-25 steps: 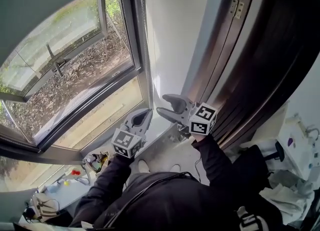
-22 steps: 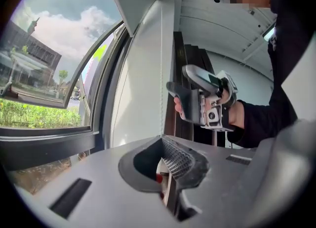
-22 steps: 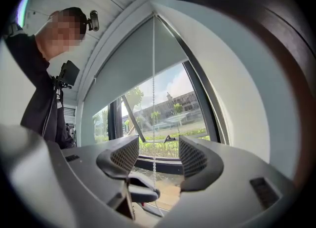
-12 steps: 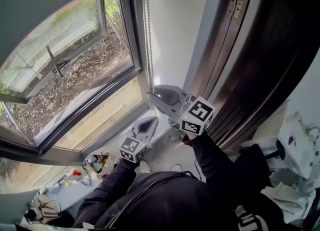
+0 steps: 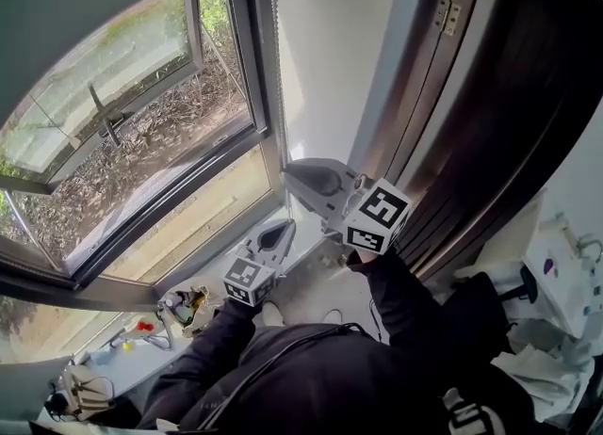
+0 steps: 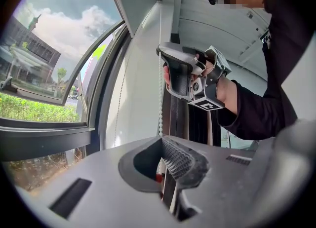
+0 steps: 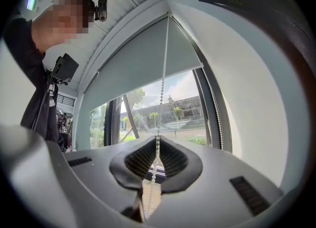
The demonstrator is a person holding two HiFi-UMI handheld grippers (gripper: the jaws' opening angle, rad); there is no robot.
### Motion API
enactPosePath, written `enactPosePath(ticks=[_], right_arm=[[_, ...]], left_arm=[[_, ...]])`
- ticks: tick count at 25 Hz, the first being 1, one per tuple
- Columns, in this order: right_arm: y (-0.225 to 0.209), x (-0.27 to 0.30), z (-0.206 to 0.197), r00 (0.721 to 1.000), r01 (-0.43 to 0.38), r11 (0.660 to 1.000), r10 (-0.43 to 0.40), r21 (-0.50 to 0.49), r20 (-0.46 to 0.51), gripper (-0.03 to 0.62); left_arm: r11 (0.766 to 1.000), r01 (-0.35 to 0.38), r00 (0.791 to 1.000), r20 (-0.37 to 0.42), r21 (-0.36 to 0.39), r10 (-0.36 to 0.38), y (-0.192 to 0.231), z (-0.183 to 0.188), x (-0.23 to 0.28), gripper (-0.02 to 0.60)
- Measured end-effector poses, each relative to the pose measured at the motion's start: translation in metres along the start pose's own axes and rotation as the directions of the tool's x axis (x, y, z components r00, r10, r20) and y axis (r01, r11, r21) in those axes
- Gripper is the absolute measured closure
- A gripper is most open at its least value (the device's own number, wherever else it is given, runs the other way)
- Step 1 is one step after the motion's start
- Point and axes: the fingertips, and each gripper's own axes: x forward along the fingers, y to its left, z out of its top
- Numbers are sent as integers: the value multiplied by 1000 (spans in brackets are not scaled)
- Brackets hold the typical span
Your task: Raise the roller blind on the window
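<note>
**Bead chain runs straight up and down, both hand-held grippers on it**

The bead chain (image 5: 275, 66) hangs vertical along the right post of the window (image 5: 141, 132), from the top of the head view down to its middle. My right hand-held gripper (image 5: 290, 173) is the higher one. Its jaws have just been closing, and the bead chain (image 7: 163, 74) runs between them, pinched at the tips of the pads. My left hand-held gripper (image 5: 281, 228) is just below it, at lower centre of the frame, clenched on the same chain, which goes down into its jaws. The free chain therefore lies directly above both. I judge that the next pull must go straight down along it, with the right one leading because it grips higher.

The roller blind (image 7: 143, 59) covers the upper part of the glass, its bottom edge well above the sill. A second run of chain (image 7: 213, 103) hangs close to the frame at the right, and I should not catch it. The dark door (image 5: 509, 94) stands at the right of the head view, near my right arm.
</note>
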Motion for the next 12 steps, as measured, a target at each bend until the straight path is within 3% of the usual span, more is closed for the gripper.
enactPosePath(ticks=[9, 11, 12], right_arm=[[-14, -2, -3, 999, 31, 993, -29, 117, -15, 585], [-22, -6, -4, 999, 43, 987, -42, 153, -11, 585], [-26, -8, -4, 999, 45, 983, -44, 176, -11, 585]], left_arm=[[999, 37, 999, 2, 10, -37, -7, 2, -5, 572], [999, 36, 999, 8, 18, -36, -4, 6, -9, 481], [1000, 24, 999, 23, 16, -25, 0, 11, -12, 474]])
